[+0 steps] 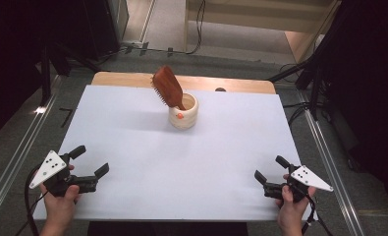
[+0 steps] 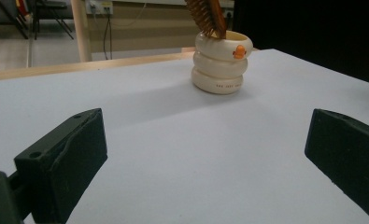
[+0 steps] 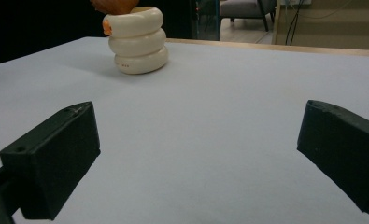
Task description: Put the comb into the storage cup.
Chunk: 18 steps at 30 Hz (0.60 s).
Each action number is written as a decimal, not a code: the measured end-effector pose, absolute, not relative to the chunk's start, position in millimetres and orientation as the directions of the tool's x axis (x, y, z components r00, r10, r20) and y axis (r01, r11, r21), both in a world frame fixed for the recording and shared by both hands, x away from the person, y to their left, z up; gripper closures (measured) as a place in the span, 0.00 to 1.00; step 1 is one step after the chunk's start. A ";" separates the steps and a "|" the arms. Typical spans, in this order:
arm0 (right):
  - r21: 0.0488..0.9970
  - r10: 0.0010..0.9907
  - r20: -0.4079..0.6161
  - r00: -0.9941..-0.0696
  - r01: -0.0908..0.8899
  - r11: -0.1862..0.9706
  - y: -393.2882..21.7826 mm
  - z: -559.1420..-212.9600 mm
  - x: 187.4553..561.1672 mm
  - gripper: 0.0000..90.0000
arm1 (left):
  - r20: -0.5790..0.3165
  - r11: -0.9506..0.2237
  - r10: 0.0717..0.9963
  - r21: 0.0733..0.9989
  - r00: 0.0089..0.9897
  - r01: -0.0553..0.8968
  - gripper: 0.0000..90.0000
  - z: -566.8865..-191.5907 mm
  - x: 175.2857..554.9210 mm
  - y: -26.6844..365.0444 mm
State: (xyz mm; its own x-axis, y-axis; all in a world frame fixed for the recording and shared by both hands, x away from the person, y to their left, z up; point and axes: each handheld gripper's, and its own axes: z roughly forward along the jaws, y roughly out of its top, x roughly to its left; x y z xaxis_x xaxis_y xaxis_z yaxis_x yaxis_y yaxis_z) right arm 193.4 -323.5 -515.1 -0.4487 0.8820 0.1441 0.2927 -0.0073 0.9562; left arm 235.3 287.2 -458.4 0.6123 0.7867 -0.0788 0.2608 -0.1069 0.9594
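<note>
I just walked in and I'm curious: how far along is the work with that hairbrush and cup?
The hairbrush already stands in the cream cup, handle down, leaning left, so it may be either stowed or waiting to be pulled out. Nothing is in hand: the left gripper and right gripper sit open at the near corners of the white table, far from the cup. Any reach lies ahead.

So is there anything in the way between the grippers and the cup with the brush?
Nothing visible. Bare white table lies between the left gripper, the right gripper and the cup holding the brush.
</note>
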 end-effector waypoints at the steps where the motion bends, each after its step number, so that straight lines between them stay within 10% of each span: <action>1: 0.956 0.882 0.143 -0.449 0.294 -0.005 -323.7 -515.1 193.4 0.00 | -0.076 -0.110 0.788 0.959 0.611 0.260 0.00 -458.7 234.7 288.2; 18: 0.954 0.883 0.148 -0.445 0.301 -0.008 -323.0 -515.3 193.1 0.00 | -0.072 -0.119 0.810 0.952 0.583 0.283 0.00 -472.6 221.7 316.3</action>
